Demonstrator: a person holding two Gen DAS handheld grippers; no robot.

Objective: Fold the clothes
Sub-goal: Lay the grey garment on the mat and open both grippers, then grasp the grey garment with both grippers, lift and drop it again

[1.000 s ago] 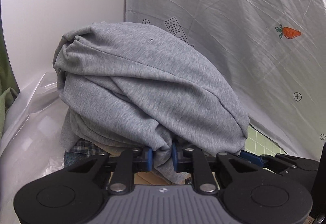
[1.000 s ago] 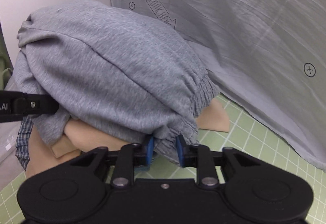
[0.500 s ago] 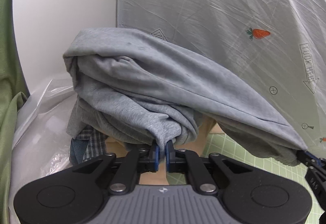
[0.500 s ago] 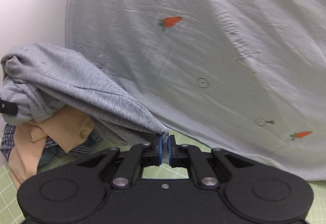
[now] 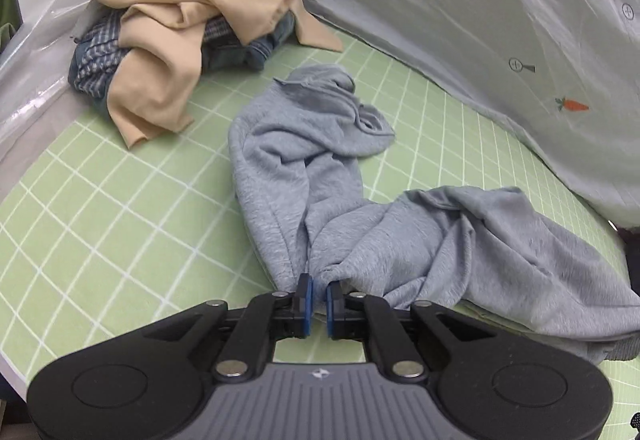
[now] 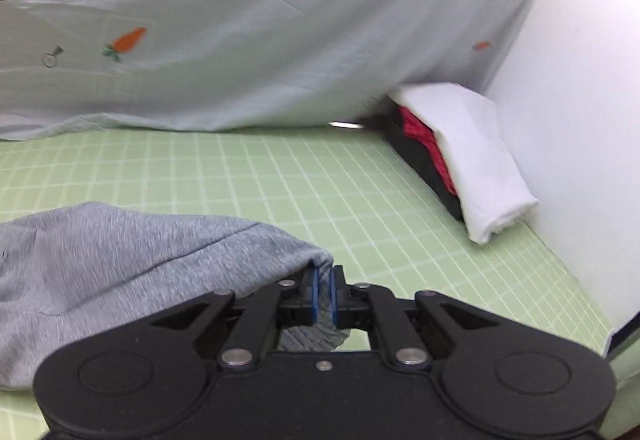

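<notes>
The green gridded worktop (image 5: 100, 207) fills the lower part of both wrist views. One pale sheet (image 5: 460, 19), printed with carrots and small symbols, hangs behind it along the far edge.

One grey sweatshirt-fabric garment (image 5: 400, 232) lies crumpled on the worktop in front of you. One part of it stretches away toward the sheet and ends in a bunched fold; a wider part spreads to the right. It is the only garment out on the open grid.

At the far left corner you see one unfolded pile of clothes (image 5: 180, 23): one beige garment on top and blue checked fabric beneath; the number of blue pieces cannot be told. At the far right, against the white wall, sits one folded stack (image 6: 460, 159) of three visible layers: white on top, red in the middle, black at the bottom.

You hold two grippers. The left gripper (image 5: 316, 292) has its jaws clenched on a gathered bunch of the grey garment at its near edge. The right gripper (image 6: 325, 290) has its jaws clamped on another edge of the same garment, with fabric visible between the blue pads.
</notes>
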